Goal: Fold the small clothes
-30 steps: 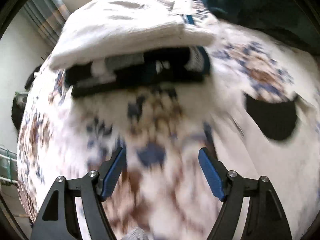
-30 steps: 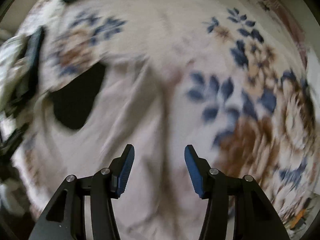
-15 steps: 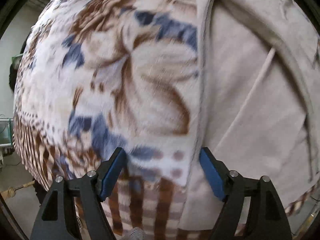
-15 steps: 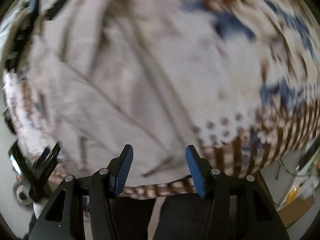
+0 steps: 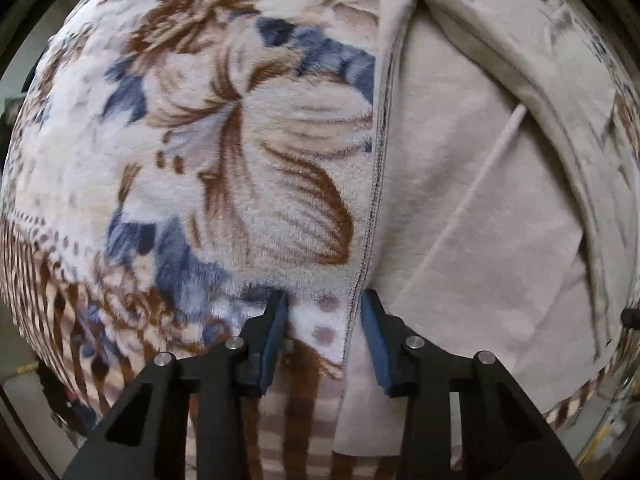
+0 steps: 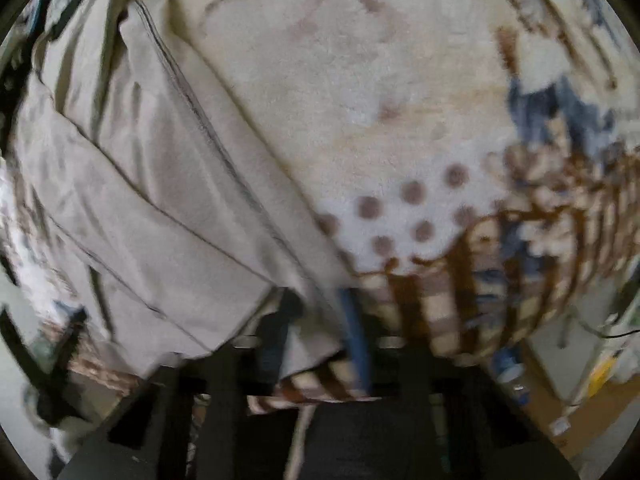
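Beige cloth, a small garment (image 5: 472,208), is seen spread over a floral fleece blanket (image 5: 240,152), and its stitched edge runs straight ahead from between the jaws of the left gripper (image 5: 324,320). Those jaws are held partly apart, straddling that edge where it meets the blanket; the left blue pad (image 5: 274,332) is pressed down on the fleece and the right one lies against the beige cloth, but no fold has been pinched. A pale drawstring (image 5: 496,152) is seen lying on the garment ahead and to the right of the jaws. Brown stripes of the blanket's border are seen just below them.

From the right wrist, the picture is blurred. The garment (image 6: 160,216) is seen ahead and to the left of the right gripper (image 6: 320,320), with folds and a dark seam crossing it, and its lower corner reaches down between the jaws. One blue pad (image 6: 354,332) can be made out against the cloth; whether the jaws are clamped on it cannot be told. Dotted and striped fleece (image 6: 420,216) is seen ahead and to the right.
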Motion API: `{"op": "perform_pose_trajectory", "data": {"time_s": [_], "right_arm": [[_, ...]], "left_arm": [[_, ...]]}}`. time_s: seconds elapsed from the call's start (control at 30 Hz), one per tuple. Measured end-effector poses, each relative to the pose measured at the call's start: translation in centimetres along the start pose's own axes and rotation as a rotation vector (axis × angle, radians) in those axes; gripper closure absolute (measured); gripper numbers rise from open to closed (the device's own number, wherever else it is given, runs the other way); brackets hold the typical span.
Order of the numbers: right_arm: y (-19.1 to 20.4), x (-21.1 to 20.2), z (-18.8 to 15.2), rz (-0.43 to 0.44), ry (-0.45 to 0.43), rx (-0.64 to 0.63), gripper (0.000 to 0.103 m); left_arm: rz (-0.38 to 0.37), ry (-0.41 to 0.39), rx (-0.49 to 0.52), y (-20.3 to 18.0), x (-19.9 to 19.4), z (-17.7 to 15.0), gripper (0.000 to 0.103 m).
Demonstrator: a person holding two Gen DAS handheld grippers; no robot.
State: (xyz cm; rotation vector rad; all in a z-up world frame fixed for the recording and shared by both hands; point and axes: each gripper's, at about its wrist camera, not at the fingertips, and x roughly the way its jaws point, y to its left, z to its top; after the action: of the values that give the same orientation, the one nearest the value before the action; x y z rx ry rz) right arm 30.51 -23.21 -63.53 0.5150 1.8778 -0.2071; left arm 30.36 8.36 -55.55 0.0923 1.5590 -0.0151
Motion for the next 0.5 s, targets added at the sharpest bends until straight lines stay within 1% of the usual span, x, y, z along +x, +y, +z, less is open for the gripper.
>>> {"op": "perform_pose_trajectory", "data": {"time_s": [0.07,0.17,0.2,0.23,0.27,0.3,0.33,0.37,0.4,0.47,0.5], "right_arm": [[-0.8,0.1,-1.0,0.009,-0.003,0.009,0.091],[-1.2,0.2,-1.5,0.011,0.006,0.016,0.091],[-1.0,-0.3,-1.4,0.019,0.012,0.021,0.089],[-0.8,-0.5,-1.3,0.032,0.016,0.024,0.084],[-0.5,-1.0,-1.0,0.052,0.015,0.029,0.078],[-0.5,-1.5,-1.3,0.075,0.004,0.036,0.058],[-0.5,-1.8,-1.2,0.083,-0.006,0.039,0.042],[-0.5,-2.0,-1.0,0.083,-0.010,0.036,0.040],[-0.6,-1.6,-1.1,0.076,0.002,0.027,0.040],[-1.1,-0.3,-0.9,0.058,0.040,0.034,0.040],[-1.4,0.5,-0.9,0.069,0.061,0.039,0.040]], "left_arm": [[-0.032,0.020,-0.036,0.5,0.1,0.2,0.064],[-0.122,0.040,-0.093,2.1,-0.7,0.8,0.064],[-0.154,0.039,-0.107,2.6,-0.9,0.8,0.062],[-0.203,0.052,-0.117,3.0,-0.7,0.7,0.059],[-0.226,0.069,-0.117,3.3,-0.3,0.6,0.052],[-0.242,0.083,-0.117,3.6,0.3,0.3,0.052],[-0.250,0.080,-0.116,3.9,0.7,-0.1,0.052],[-0.254,0.066,-0.110,3.9,0.7,-0.3,0.052],[-0.257,0.061,-0.105,3.9,0.6,-0.5,0.052],[-0.287,0.061,-0.108,3.9,0.3,-1.1,0.052],[-0.310,0.068,-0.114,3.6,0.0,-1.9,0.052]]}}
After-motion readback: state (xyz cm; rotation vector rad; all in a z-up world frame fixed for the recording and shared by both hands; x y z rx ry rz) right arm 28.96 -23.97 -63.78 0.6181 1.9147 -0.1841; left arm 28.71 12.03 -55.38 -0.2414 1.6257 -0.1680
